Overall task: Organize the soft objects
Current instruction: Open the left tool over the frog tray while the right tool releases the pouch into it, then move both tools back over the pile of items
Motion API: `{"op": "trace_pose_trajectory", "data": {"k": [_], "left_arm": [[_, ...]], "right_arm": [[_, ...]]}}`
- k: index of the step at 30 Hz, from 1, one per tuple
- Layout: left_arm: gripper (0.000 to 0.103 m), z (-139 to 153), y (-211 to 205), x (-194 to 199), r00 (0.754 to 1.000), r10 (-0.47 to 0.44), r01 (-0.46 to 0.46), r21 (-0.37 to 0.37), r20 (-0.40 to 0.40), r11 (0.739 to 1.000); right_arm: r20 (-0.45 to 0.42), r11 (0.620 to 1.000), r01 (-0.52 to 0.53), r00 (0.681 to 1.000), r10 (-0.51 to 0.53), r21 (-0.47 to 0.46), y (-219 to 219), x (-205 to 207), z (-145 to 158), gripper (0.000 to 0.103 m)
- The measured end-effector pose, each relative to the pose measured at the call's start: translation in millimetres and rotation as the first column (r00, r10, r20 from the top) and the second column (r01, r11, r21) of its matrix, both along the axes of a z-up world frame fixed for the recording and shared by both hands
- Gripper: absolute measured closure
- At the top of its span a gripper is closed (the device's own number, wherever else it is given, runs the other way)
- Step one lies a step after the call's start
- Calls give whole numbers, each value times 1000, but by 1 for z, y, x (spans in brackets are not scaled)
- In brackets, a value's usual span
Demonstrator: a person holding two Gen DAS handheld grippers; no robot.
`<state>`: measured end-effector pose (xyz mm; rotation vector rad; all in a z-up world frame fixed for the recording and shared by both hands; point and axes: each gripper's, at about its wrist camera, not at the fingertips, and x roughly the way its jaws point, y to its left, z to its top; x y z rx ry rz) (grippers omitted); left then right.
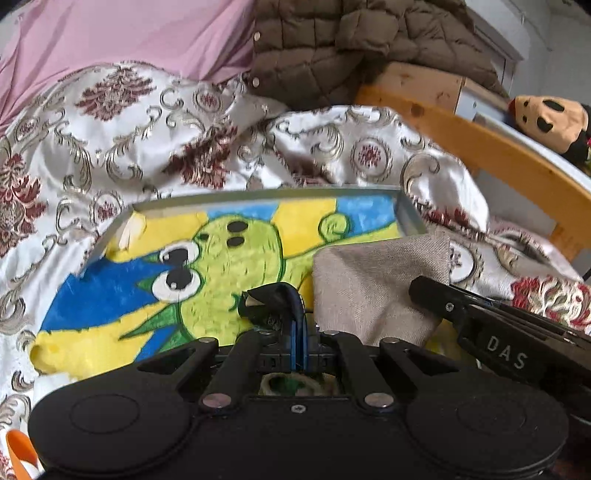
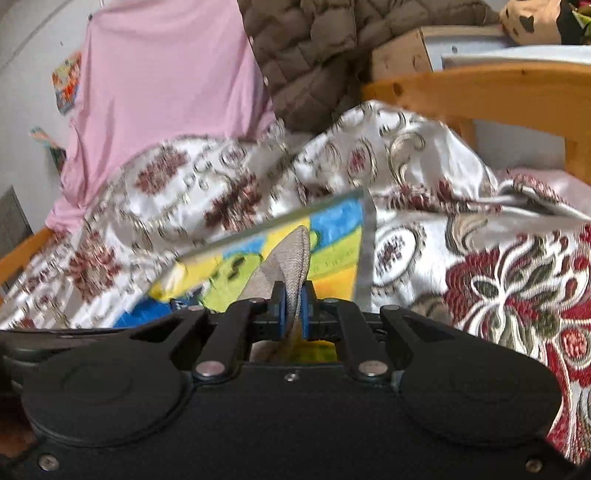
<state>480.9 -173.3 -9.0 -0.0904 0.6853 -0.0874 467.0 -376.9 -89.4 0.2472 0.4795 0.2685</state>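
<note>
Beige linen cloth carried over a tray on the bed, one gripper clamped on it.

The right gripper [image 2: 291, 310] has its blue pads pinched on a fold of the beige linen cloth [image 1: 373, 288], which hangs just above the shallow grey tray [image 1: 410, 218] lined with a yellow, blue and green cartoon towel [image 1: 221, 258]. The left gripper [image 1: 298, 321] is closed; something dark sits at its tips, but whether it grips any fabric I cannot tell. The tray rests on a floral bedspread [image 1: 110, 140]. By my reading the cloth is mid-placement: it is not yet laid flat in the tray or released. A brown quilted jacket [image 1: 332, 48], a pink sheet [image 1: 129, 33] and a plush toy [image 1: 550, 122] remain unsorted behind.
</note>
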Motion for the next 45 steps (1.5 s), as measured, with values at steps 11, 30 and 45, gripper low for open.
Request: {"op": "trace_pose_trajectory", "data": {"k": [11, 30, 45], "left_arm": [[46, 6, 16, -23, 993, 115, -114, -54, 7, 992], [5, 90, 62, -141, 957, 165, -150, -77, 239, 986], [1, 114, 106, -238, 941, 105, -81, -88, 323, 993]], "right_arm": [[48, 999, -17, 999, 19, -47, 14, -33, 31, 56], [230, 994, 71, 972, -48, -89, 18, -145, 128, 1], [353, 977, 162, 930, -104, -138, 53, -251, 150, 1]]}}
